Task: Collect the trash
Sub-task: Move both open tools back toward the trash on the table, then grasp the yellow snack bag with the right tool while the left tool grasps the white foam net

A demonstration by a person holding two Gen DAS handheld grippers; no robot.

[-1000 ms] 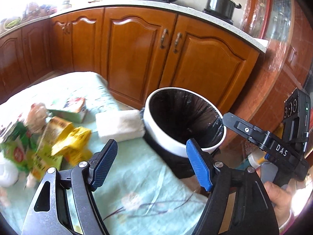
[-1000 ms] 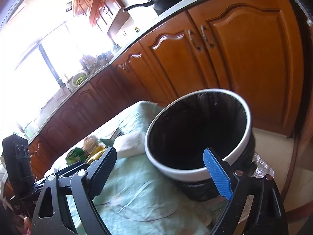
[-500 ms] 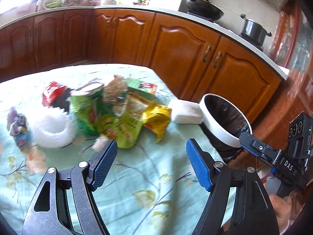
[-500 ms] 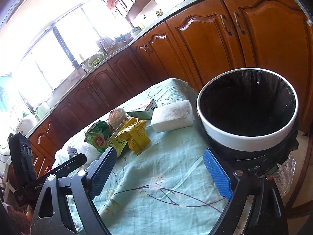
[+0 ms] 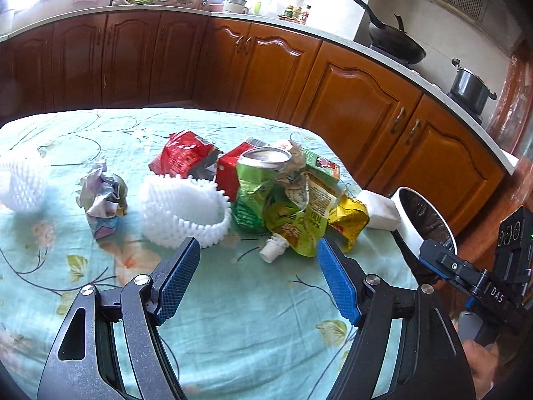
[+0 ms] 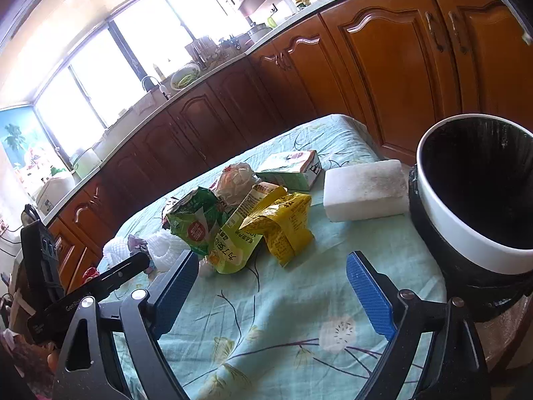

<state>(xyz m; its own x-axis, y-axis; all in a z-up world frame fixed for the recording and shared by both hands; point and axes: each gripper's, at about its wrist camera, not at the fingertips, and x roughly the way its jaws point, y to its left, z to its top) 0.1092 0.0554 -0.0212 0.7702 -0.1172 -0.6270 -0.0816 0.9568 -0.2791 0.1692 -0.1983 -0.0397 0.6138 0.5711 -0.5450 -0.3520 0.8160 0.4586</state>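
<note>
Both tongs [image 5: 258,281] [image 6: 268,288] hover level (jaws spread) above the tablecloth [image 5: 250,326].

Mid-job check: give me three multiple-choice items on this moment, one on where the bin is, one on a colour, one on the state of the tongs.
1. Where does the trash bin stand?
A. in the middle of the table
B. at the table edge beside the white foam block
C. on the kitchen counter

2. What colour is the crushed can?
A. green
B. blue
C. silver all over

3. What state are the left tongs and the right tongs in?
A. both shut on trash
B. left shut, right open
C. both open and empty

Answers: 1 B, the bin's white rim sits next to the block at the cloth's edge. 2 A, its dented wall is green. 3 C, each pair shows bare tablecloth between spread pads.
</note>
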